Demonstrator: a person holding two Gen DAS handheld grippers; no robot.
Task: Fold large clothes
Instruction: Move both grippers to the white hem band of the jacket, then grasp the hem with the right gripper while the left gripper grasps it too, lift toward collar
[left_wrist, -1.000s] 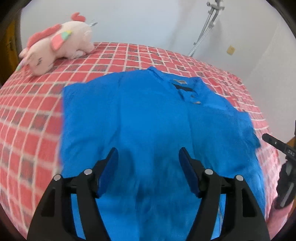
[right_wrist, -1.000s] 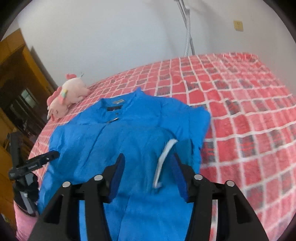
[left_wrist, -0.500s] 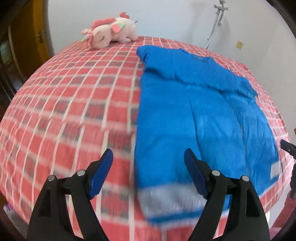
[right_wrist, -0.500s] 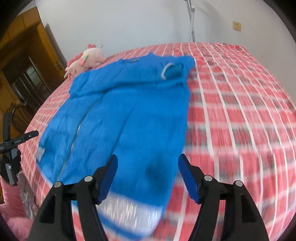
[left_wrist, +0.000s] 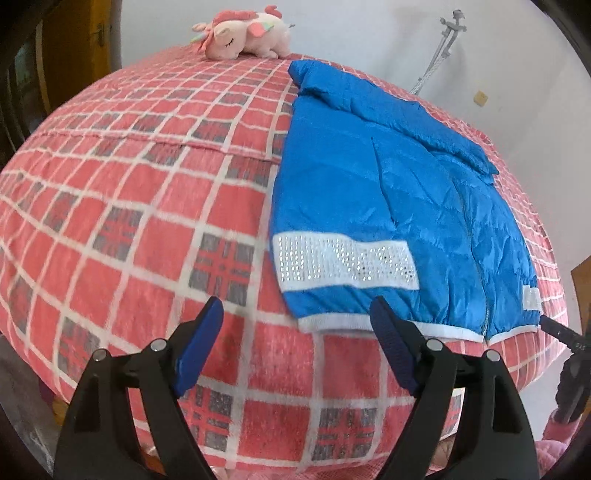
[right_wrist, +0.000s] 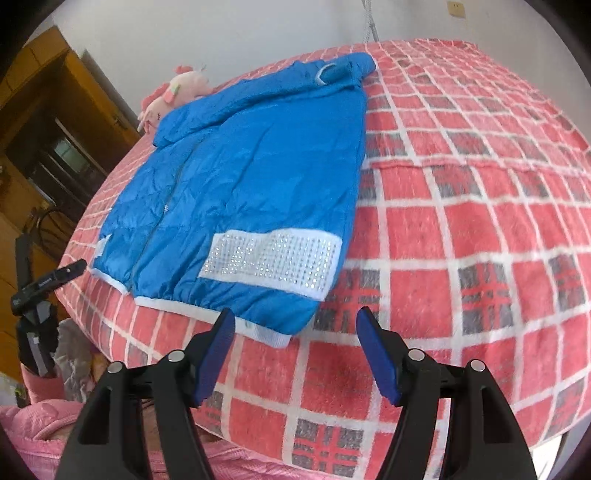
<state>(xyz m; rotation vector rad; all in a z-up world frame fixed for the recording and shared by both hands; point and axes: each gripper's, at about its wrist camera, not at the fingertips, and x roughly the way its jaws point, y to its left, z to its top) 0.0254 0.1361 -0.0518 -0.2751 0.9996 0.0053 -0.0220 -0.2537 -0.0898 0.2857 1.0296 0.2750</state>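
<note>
A blue padded jacket (left_wrist: 391, 192) lies flat on the bed, sleeves folded across the top, white sparkly bands and a white hem toward me. It also shows in the right wrist view (right_wrist: 258, 177). My left gripper (left_wrist: 297, 314) is open and empty, just short of the hem's left corner. My right gripper (right_wrist: 295, 321) is open and empty, just short of the hem's right corner. Neither touches the jacket.
The bed has a red and white checked cover (left_wrist: 147, 206) that curves down at the near edge. A pink plush unicorn (left_wrist: 243, 31) lies at the far end. A wooden door (right_wrist: 44, 122) stands at the left. The other gripper's tip (right_wrist: 48, 280) shows at the left edge.
Both grippers have pulled back from over the jacket's middle to the near edge of the bed. The jacket's sleeves now lie folded across its top. Both grippers stay open.
</note>
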